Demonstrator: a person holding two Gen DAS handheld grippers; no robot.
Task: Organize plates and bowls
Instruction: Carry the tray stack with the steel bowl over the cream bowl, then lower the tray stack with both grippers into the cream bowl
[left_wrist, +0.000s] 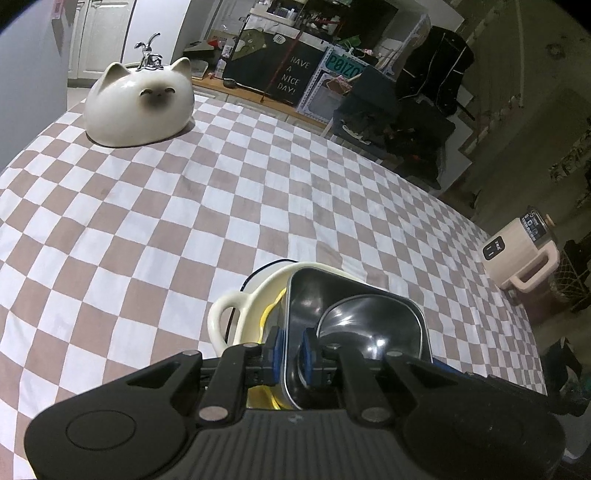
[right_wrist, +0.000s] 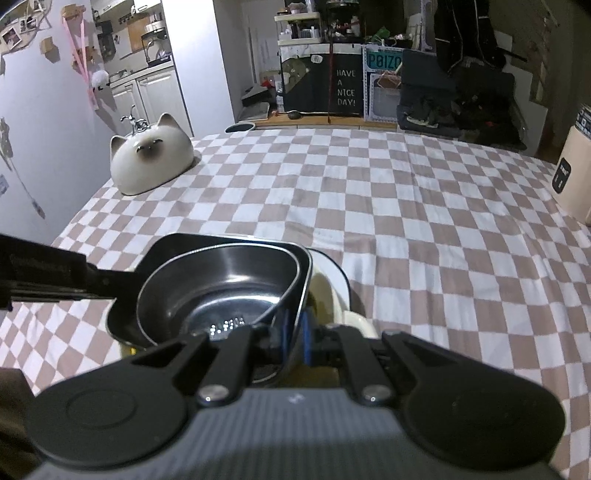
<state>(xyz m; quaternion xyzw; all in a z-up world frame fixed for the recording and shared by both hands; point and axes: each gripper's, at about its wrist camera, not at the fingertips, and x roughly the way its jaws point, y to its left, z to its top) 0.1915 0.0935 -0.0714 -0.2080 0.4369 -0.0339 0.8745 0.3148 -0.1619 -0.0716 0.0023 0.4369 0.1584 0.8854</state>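
Two grippers' fingers (left_wrist: 307, 354) on tilted black square dish (left_wrist: 306, 291), opposite rims

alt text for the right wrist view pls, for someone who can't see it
The right tool is shut on the rim of a square black metal dish holding a round black bowl, stacked on a cream ceramic handled dish. The left tool grips the black dish's opposite rim. Behind, on the brown-and-white checked tablecloth, sits a white cat-shaped ceramic dish.
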